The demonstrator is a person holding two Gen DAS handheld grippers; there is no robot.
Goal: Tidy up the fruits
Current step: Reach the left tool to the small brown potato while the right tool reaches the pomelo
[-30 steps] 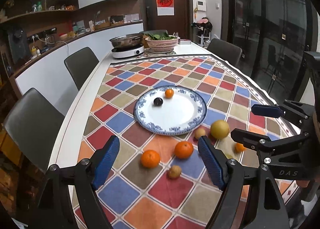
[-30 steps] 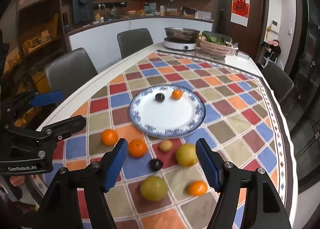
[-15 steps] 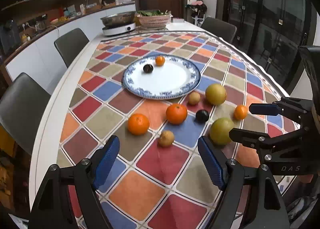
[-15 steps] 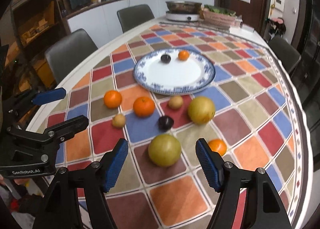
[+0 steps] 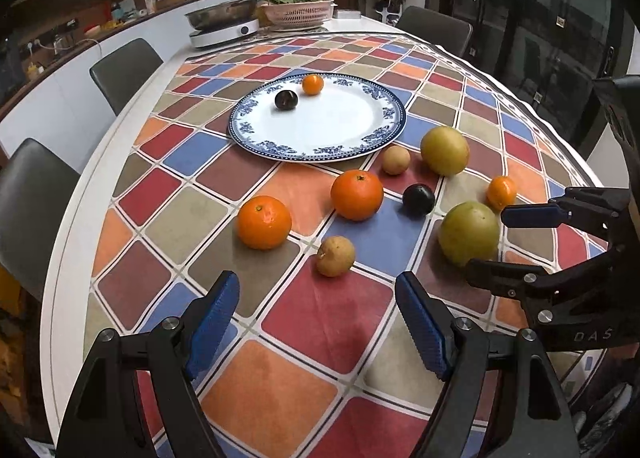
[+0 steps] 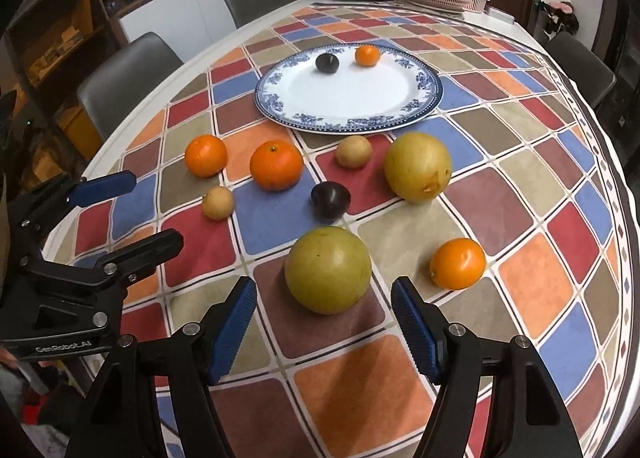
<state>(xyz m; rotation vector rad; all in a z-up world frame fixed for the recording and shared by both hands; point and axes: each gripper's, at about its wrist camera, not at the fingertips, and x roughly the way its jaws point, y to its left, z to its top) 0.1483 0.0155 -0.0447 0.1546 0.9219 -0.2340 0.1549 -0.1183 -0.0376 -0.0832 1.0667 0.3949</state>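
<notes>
A blue-rimmed white plate (image 5: 248, 130) (image 6: 428, 78) holds a dark plum (image 5: 286, 99) and a small orange (image 5: 312, 84). In front of it several fruits lie on the checked cloth: two oranges (image 5: 264, 222) (image 5: 357, 195), a small tan fruit (image 5: 335, 256), a dark plum (image 5: 418, 199), a green round fruit (image 6: 328, 270) and a yellow one (image 6: 418, 167). My left gripper (image 5: 318, 322) is open and empty, just short of the tan fruit. My right gripper (image 6: 324, 328) is open and empty, just short of the green fruit.
A small orange (image 6: 458, 263) lies right of the green fruit. Another tan fruit (image 6: 353, 151) sits by the plate. A cooker with a pan (image 5: 224, 24) and a basket of greens (image 5: 298, 12) stand at the far end. Chairs (image 5: 124, 70) line the left side.
Both grippers have moved down and closer to the fruits on the cloth. The fruits and plate have not moved. Both jaws stay open.
</notes>
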